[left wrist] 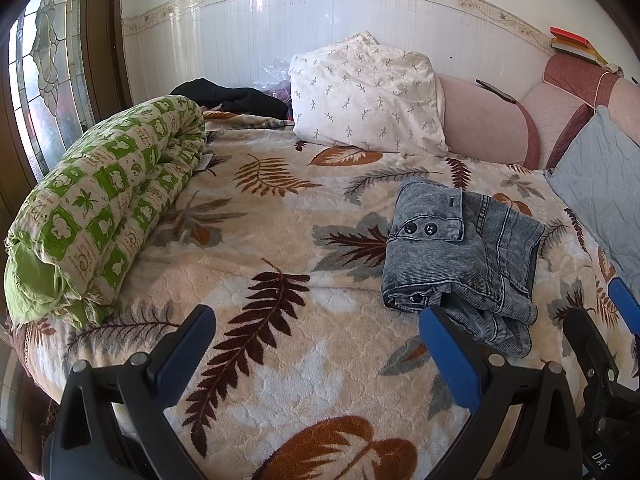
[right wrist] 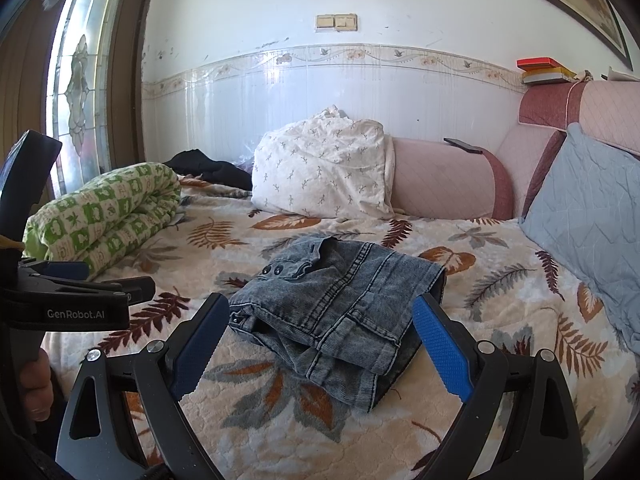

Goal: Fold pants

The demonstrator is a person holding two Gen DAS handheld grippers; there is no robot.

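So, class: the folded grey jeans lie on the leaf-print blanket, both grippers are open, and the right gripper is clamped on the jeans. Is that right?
Not quite. The right gripper is not clamped on the jeans; its jaws stand wide apart, as the right wrist view shows. The rest holds: folded jeans on the leaf-print blanket, and the left gripper open too.

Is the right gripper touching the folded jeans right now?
Apart. The right wrist view shows the right gripper open, its fingers flanking the jeans, with blanket visible between.
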